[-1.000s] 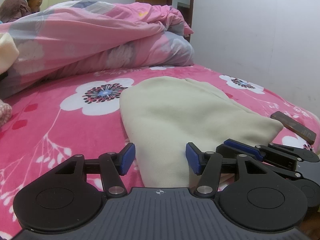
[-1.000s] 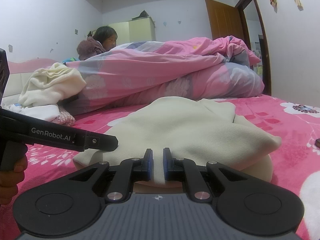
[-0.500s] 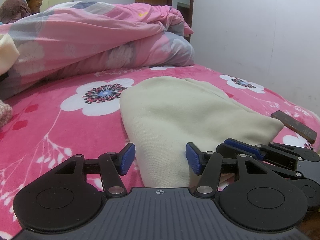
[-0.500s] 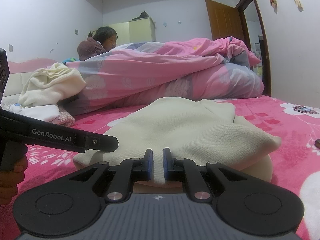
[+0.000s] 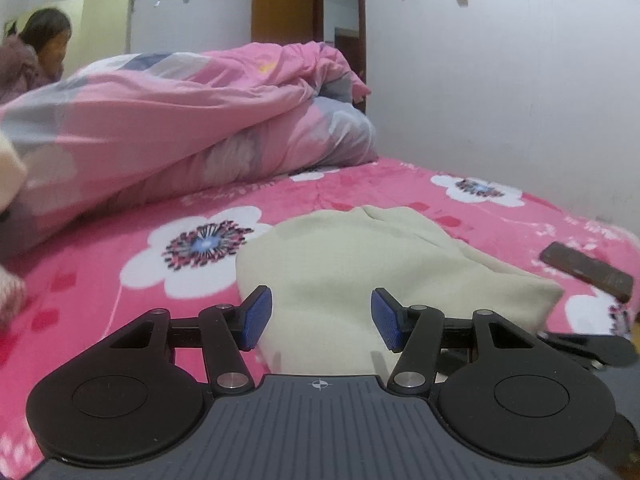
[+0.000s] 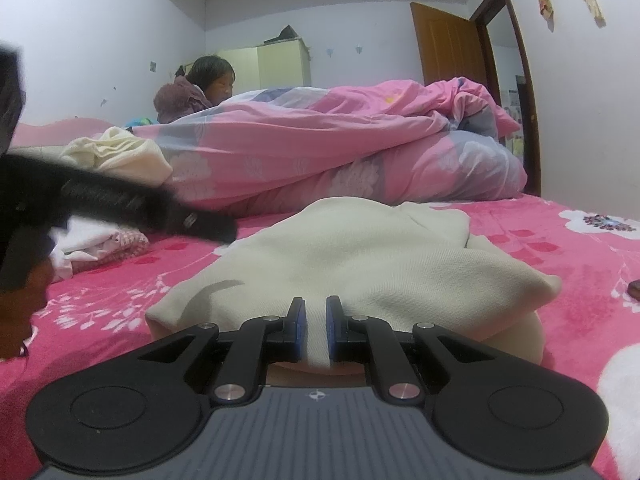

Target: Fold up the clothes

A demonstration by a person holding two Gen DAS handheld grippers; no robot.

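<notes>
The cream garment [image 6: 360, 256] is a matt, finely ribbed knit. Under it, the pink floral bedsheet [image 5: 120, 280] looks plush and fuzzy; behind it, the quilt [image 6: 320, 140] is smooth, thin cloth. The door [image 6: 448, 52] is glossy wood.

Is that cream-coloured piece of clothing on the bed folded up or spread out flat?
Folded. The cream garment lies doubled over on the pink bedspread, one layer overhanging another at its right edge, with the right gripper pinching its near edge.

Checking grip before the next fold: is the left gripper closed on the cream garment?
No. In the left wrist view the left gripper stands wide open, its blue pads apart over the cream garment, pinching nothing.
</notes>
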